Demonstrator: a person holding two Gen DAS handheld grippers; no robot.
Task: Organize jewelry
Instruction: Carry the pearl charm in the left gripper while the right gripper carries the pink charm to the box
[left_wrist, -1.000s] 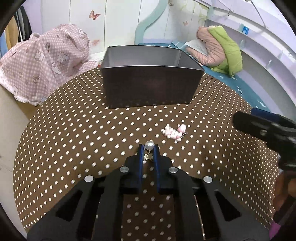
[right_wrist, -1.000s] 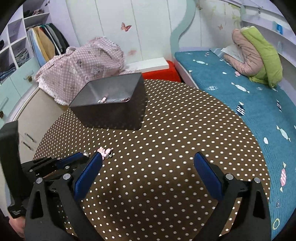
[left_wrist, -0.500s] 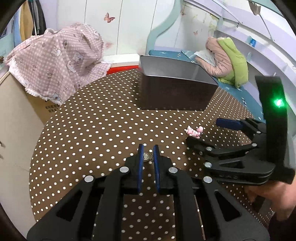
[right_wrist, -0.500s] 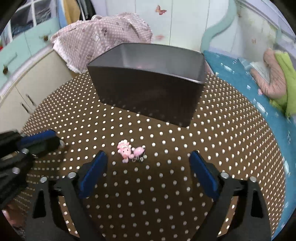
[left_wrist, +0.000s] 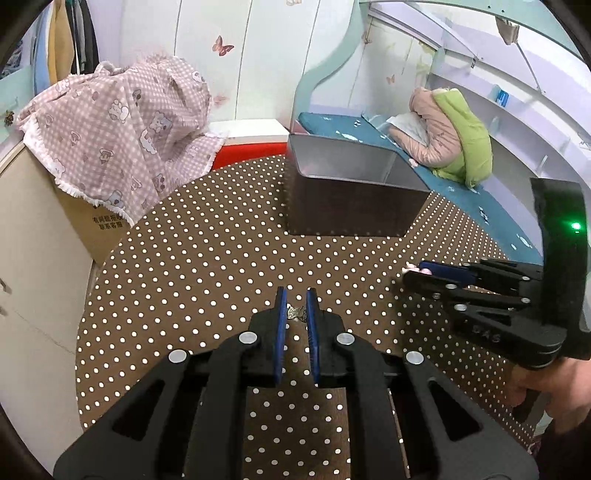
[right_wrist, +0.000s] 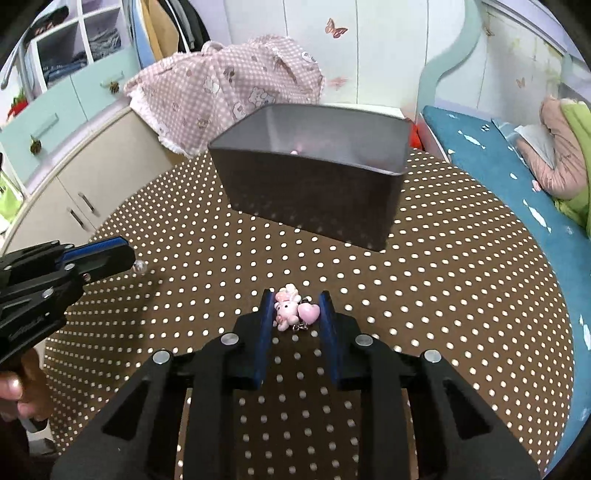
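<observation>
My left gripper (left_wrist: 295, 306) is shut on a small pearl earring (left_wrist: 296, 314) and holds it above the polka-dot table (left_wrist: 207, 266). In the right wrist view the pearl (right_wrist: 140, 266) sticks out past the left gripper's tip (right_wrist: 127, 254). My right gripper (right_wrist: 297, 310) has closed around a pink bunny-and-heart charm (right_wrist: 295, 310) that lies on the table; the fingers sit at both its sides. A dark grey box (right_wrist: 314, 184) stands at the far side of the table, with something pink inside. The box also shows in the left wrist view (left_wrist: 351, 195).
A pink checked cloth (left_wrist: 118, 136) covers a cardboard box at the table's left. A blue bed with a pink and green bundle (left_wrist: 450, 136) lies to the right. White cabinets (right_wrist: 70, 177) stand to the left.
My right gripper has moved forward over the pink charm and narrowed around it. My left gripper has swung left and away from the box, still holding the earring.
</observation>
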